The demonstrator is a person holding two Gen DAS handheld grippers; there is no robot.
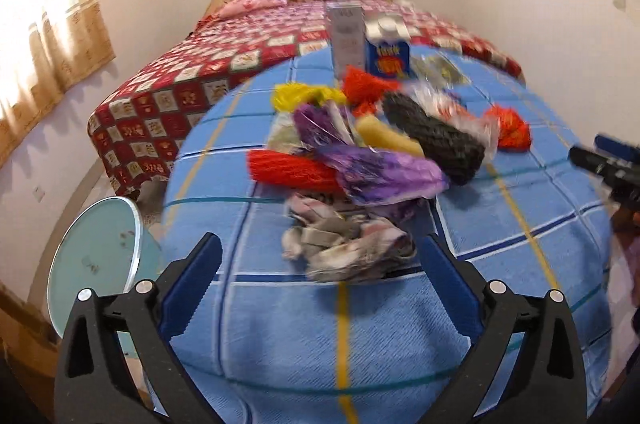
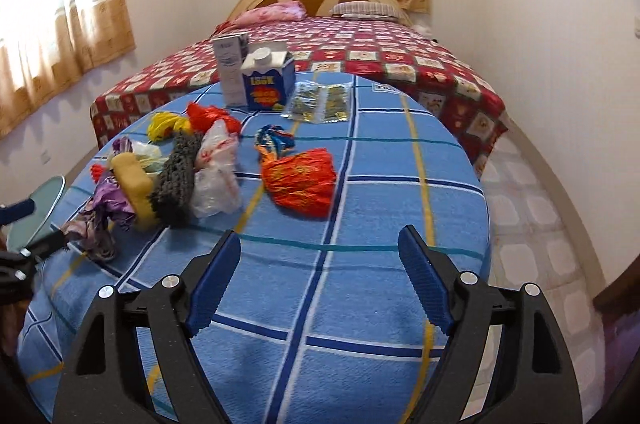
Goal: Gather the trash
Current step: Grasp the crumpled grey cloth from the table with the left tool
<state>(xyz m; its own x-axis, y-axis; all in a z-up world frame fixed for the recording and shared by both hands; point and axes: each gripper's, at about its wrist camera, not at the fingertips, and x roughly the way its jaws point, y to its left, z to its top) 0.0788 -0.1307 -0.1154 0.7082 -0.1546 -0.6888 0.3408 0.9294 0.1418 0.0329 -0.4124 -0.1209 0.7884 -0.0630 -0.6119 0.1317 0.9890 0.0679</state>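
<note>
A pile of trash lies on a table with a blue checked cloth [image 1: 360,336]. In the left wrist view, crumpled grey paper [image 1: 348,248] lies just ahead of my open, empty left gripper [image 1: 320,256], between its fingers. Behind it are a purple wrapper [image 1: 380,171], a red net [image 1: 292,169], a dark grey net roll [image 1: 436,135] and a yellow bag [image 1: 300,95]. In the right wrist view, my right gripper [image 2: 320,256] is open and empty above the cloth [image 2: 320,304]. An orange-red bag [image 2: 300,183] lies ahead of it.
A blue carton [image 2: 268,85] and a white box [image 2: 230,63] stand at the table's far side, with foil packets [image 2: 320,103] beside them. A bed with a red checked cover [image 2: 400,59] stands behind. A round glass stand [image 1: 96,256] is at the left.
</note>
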